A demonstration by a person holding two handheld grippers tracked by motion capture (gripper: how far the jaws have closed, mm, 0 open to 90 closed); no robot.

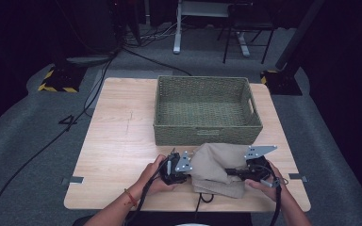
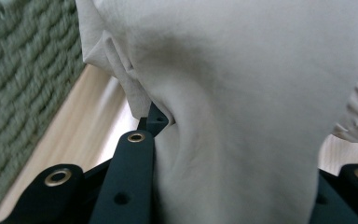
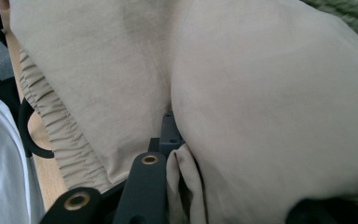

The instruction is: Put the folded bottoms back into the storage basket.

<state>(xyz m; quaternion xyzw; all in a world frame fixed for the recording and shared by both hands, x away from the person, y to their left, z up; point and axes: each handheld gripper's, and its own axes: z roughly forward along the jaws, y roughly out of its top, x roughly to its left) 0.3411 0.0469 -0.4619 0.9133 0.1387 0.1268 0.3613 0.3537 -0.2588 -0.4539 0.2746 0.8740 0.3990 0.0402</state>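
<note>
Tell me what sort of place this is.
Probably a lab or studio set up for recording: a lone wooden table on grey carpet, cables trailing across the floor, hazard-striped stand bases, and a desk frame behind in the dark.

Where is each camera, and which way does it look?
High view: above the person's side, looking forward and down on the wooden table and woven basket; forearms and both hands show.
Left gripper view: on the left tool, looking along its black jaws into the beige cloth.
Right gripper view: on the right tool, facing the cloth's gathered waistband.
All three show the cloth.
</note>
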